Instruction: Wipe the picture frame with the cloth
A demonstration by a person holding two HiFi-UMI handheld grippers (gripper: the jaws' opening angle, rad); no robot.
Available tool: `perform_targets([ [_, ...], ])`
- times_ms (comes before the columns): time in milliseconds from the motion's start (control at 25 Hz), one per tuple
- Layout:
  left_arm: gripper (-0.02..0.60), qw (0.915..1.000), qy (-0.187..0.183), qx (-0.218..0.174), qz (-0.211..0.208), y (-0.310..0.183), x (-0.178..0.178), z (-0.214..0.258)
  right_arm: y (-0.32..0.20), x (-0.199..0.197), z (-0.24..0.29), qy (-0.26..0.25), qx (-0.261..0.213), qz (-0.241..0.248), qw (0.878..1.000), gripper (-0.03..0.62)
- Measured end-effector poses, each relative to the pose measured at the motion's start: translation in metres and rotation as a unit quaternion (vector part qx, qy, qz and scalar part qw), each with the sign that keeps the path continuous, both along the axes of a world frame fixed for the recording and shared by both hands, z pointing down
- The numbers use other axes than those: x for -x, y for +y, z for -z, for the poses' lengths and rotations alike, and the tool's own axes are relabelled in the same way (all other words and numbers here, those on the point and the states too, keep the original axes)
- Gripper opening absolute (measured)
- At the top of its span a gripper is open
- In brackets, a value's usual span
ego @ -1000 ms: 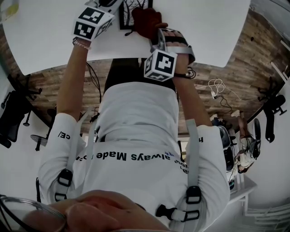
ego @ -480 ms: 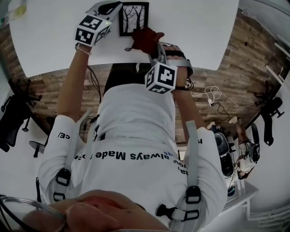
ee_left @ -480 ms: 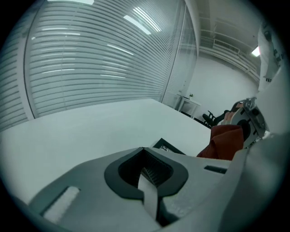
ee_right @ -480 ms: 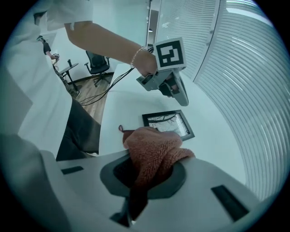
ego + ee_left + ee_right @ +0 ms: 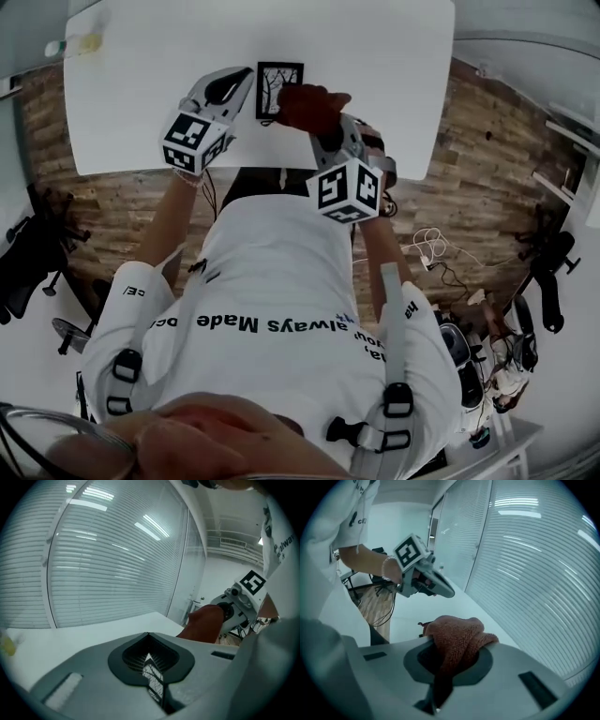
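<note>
A small black picture frame (image 5: 278, 86) with a tree print lies on the white table (image 5: 375, 75). My left gripper (image 5: 246, 86) is at its left edge. In the left gripper view a thin strip of the picture frame (image 5: 152, 679) shows between the shut jaws of that left gripper (image 5: 150, 667). My right gripper (image 5: 319, 122) is shut on a red-brown cloth (image 5: 309, 105), which rests on the frame's lower right part. In the right gripper view the cloth (image 5: 457, 637) bulges out of the right gripper (image 5: 440, 667). Beyond it is the left gripper (image 5: 424, 576).
A yellowish object (image 5: 84, 42) sits at the table's far left corner. The table's near edge runs just under both grippers. Office chairs (image 5: 28, 253) and cables (image 5: 431, 246) are on the wooden floor. Window blinds (image 5: 108, 555) stand behind the table.
The head view has pulled back, so table, frame and grippers sit lower and smaller. The cloth has slid from below the frame's corner up onto its lower right part.
</note>
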State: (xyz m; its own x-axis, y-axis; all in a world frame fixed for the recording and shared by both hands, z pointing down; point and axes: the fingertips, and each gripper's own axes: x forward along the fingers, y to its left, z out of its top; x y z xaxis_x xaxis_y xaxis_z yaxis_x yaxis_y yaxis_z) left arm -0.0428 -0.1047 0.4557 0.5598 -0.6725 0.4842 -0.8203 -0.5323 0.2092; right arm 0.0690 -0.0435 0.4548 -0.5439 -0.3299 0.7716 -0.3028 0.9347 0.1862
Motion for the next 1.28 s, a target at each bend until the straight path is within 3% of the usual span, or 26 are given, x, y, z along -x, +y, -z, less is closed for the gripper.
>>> perform_targets([
  [200,0.003,0.9961,0.040,-0.071,0.033,0.010,-0.010,0.078,-0.033,0.002,0.065,-0.094,-0.049,-0.059,0.993,0.020],
  [440,0.003,0.9843,0.064,-0.157,0.048,0.019,-0.012,0.159,-0.053,0.009,0.147,-0.199,-0.095,-0.106,0.970,0.020],
  [640,0.003,0.9768,0.077,-0.195,0.042,0.027,-0.023,0.201,-0.056,0.010,0.204,-0.281,-0.117,-0.122,0.945,0.020],
  [1080,0.003,0.9623,0.097,-0.251,0.038,0.053,-0.039,0.255,-0.032,0.014,0.271,-0.364,-0.118,-0.115,0.917,0.020],
  [1280,0.003,0.9600,0.096,-0.262,0.026,0.057,-0.050,0.265,-0.026,0.010,0.283,-0.379,-0.129,-0.112,0.909,0.020],
])
